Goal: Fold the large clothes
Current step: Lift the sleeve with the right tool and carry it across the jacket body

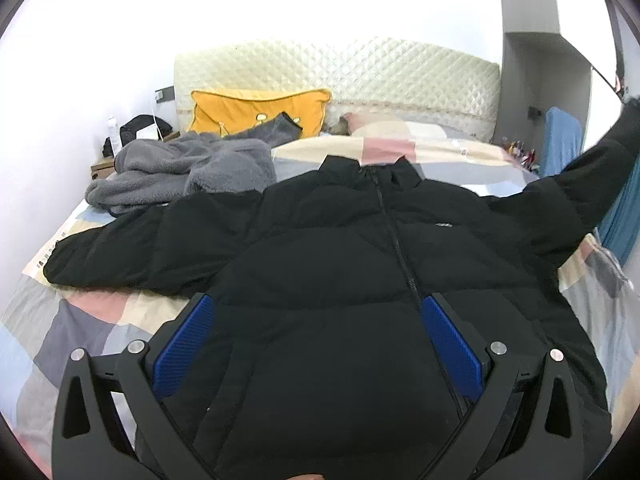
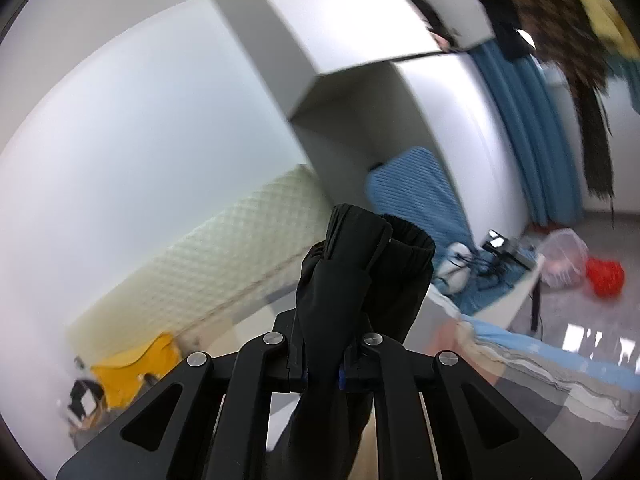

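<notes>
Pinching the cuff [image 2: 360, 248], right gripper [image 2: 324, 360] lifts one sleeve of the puffy, soft, slippery jacket [image 1: 340, 280]; left gripper [image 1: 316, 320] hovers spread, empty, above the hem.

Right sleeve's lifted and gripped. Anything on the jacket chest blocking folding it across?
Nothing visible. The black jacket front lies bare; the grey fleece sits beyond its other shoulder. The open left gripper hovers over the lower front, possibly in the sleeve's path.

Ahead of left gripper: patchwork bedspread [image 1: 80, 320] over bed, quilted cream headboard [image 1: 340, 72] at far end. Yellow pillow [image 1: 256, 112] ahead-left against headboard; grey fleece garment [image 1: 180, 172] heaped just before it. Ahead-right of right gripper: blue curtain [image 2: 532, 128], red bag [image 2: 606, 278] on floor, blue ribbed cloth [image 2: 416, 188].
</notes>
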`<state>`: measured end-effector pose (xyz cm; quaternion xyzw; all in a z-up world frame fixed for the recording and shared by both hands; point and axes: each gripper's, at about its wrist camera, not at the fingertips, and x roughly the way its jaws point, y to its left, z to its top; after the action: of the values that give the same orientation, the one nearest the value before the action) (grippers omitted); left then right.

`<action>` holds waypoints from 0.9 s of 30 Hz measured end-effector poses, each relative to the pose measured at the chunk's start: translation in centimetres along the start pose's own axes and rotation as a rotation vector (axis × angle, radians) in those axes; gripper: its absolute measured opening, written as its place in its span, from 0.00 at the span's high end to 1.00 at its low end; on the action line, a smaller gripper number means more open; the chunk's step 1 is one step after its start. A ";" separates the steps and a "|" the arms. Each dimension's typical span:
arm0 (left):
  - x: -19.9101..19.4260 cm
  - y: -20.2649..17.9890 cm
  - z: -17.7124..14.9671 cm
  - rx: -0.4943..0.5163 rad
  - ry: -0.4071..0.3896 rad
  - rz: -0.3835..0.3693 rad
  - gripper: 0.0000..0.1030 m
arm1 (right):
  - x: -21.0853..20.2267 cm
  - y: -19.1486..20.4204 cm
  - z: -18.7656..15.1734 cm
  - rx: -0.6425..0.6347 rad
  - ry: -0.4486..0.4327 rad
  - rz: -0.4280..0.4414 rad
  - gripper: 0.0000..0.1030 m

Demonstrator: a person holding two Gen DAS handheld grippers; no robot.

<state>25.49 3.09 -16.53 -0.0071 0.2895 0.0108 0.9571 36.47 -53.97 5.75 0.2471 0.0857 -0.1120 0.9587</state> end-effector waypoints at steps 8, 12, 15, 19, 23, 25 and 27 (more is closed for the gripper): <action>-1.7 2.2 0.2 -0.017 -0.014 -0.018 0.00 | -3.9 11.5 -1.5 -0.073 0.012 0.103 0.90; -2.4 3.7 0.3 -0.062 -0.030 -0.034 0.00 | -5.0 16.8 -2.3 -0.125 0.015 0.166 0.90; -2.3 4.6 0.4 -0.080 -0.031 -0.038 0.00 | -5.3 20.7 -3.7 -0.197 0.037 0.213 0.90; -2.1 5.3 0.3 -0.072 -0.028 -0.023 0.00 | -5.0 25.3 -7.2 -0.324 0.084 0.283 0.90; -2.2 6.2 0.2 -0.086 -0.033 -0.040 0.00 | -4.6 29.9 -12.8 -0.480 0.130 0.347 0.90; -2.8 7.0 0.4 -0.111 -0.055 -0.042 0.00 | -4.8 31.7 -15.3 -0.491 0.154 0.396 0.90; -3.5 7.8 0.6 -0.132 -0.078 -0.048 0.00 | -4.9 33.4 -18.4 -0.507 0.179 0.451 0.90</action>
<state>22.70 10.86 -14.09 -0.0765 0.2503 0.0072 0.9651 38.34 -15.54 6.11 0.0228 0.1380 0.1495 0.9788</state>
